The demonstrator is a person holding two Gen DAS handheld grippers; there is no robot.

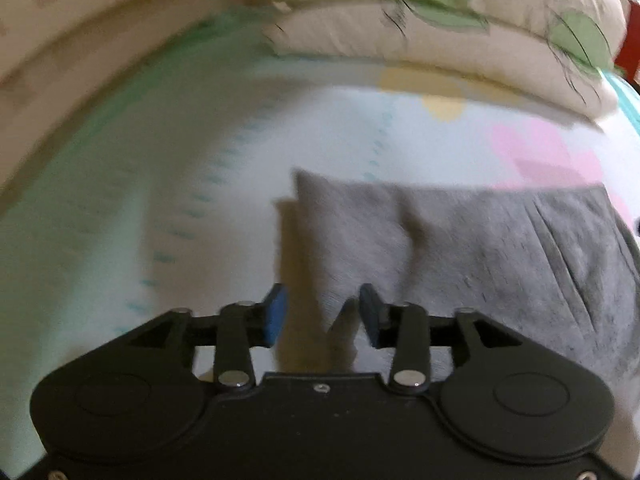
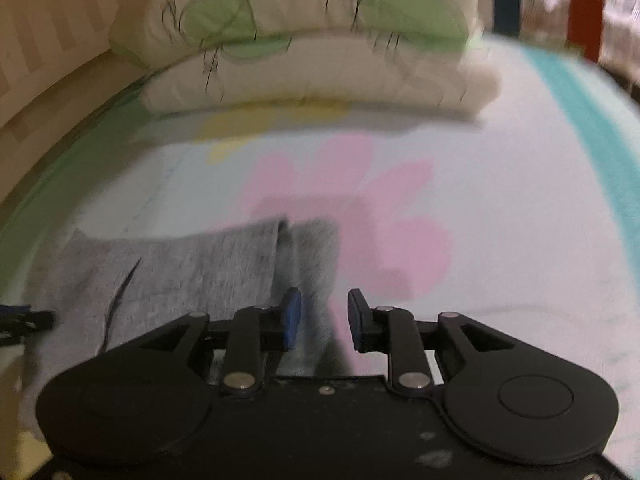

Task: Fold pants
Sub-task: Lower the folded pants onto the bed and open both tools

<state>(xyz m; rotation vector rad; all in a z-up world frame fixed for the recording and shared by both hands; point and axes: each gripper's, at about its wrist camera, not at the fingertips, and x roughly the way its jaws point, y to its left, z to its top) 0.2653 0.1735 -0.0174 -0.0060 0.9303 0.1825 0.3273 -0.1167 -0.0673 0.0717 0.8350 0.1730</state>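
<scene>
Left wrist view: my left gripper (image 1: 322, 314) gapes wide, empty, one folded grey knit pants (image 1: 460, 248) just ahead. Right gripper (image 2: 323, 320) likewise spread over the pants' right edge; two stacked leaf-print pillows (image 2: 312, 48) beyond.

I am in a bedroom at home, working over a bed. Under me spreads a pale bed sheet (image 2: 500, 208) printed with big pink and yellow flower shapes, with a teal band along its right edge. At the far end lies a folded cream quilt (image 2: 312, 68) with green leaf prints, puffy and stacked in two layers. Along the left side runs a beige padded wall or headboard (image 1: 80, 52); blur keeps me from telling which. Soft, domestic bedding fills both of my views.
</scene>
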